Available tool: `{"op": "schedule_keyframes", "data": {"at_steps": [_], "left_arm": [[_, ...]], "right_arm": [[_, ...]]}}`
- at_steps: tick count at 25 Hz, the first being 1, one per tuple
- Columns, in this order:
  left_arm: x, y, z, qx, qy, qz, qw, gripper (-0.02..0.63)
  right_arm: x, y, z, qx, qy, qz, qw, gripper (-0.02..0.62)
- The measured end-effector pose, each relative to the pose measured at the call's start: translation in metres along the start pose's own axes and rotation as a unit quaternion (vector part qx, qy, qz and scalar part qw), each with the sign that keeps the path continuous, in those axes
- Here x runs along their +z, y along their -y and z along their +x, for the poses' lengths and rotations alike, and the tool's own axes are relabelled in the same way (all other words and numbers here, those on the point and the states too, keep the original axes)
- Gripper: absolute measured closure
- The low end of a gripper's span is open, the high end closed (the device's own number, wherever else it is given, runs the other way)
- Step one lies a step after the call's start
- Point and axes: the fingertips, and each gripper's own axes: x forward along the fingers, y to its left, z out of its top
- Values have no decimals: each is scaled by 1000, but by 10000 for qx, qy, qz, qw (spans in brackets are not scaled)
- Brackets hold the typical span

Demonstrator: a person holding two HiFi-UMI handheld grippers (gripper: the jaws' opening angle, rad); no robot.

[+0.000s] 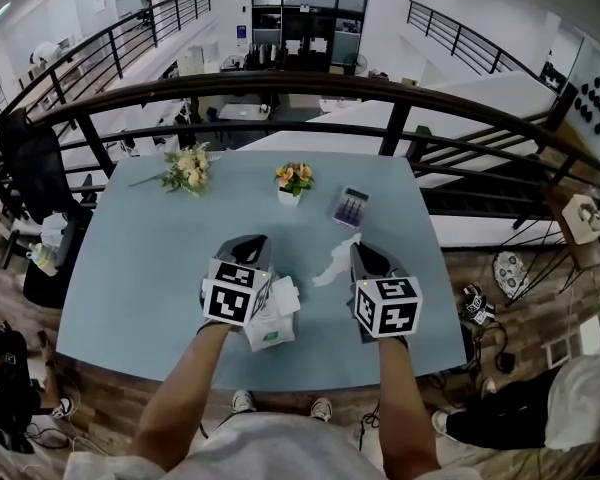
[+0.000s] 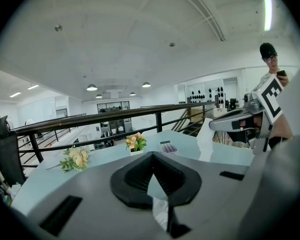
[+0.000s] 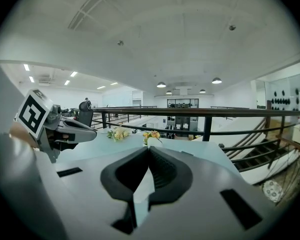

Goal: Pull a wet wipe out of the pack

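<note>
Blue table (image 1: 150, 258) bears bouquet (image 1: 187, 168), flowerpot (image 1: 293, 180), small box (image 1: 351, 208) — wipe pack (image 1: 272, 323).

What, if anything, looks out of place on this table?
The bouquet lies flat on the table, not in a vase, unlike the upright flower pot. A wet wipe dangles from the shut right gripper. Nothing looks spilled.
</note>
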Motion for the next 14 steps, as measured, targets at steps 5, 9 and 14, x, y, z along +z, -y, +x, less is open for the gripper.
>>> {"op": "schedule_keyframes", "data": {"at_steps": [5, 9, 14], "left_arm": [[4, 0, -2, 5, 14, -12, 10000, 612], [1, -3, -1, 19, 18, -14, 10000, 612], [3, -4, 0, 34, 25, -17, 10000, 612]], "right_arm": [[8, -4, -1, 45, 106, 18, 9999, 588], [9, -6, 2, 56, 124, 1, 9999, 588], [10, -6, 2, 78, 125, 17, 9999, 588]]}}
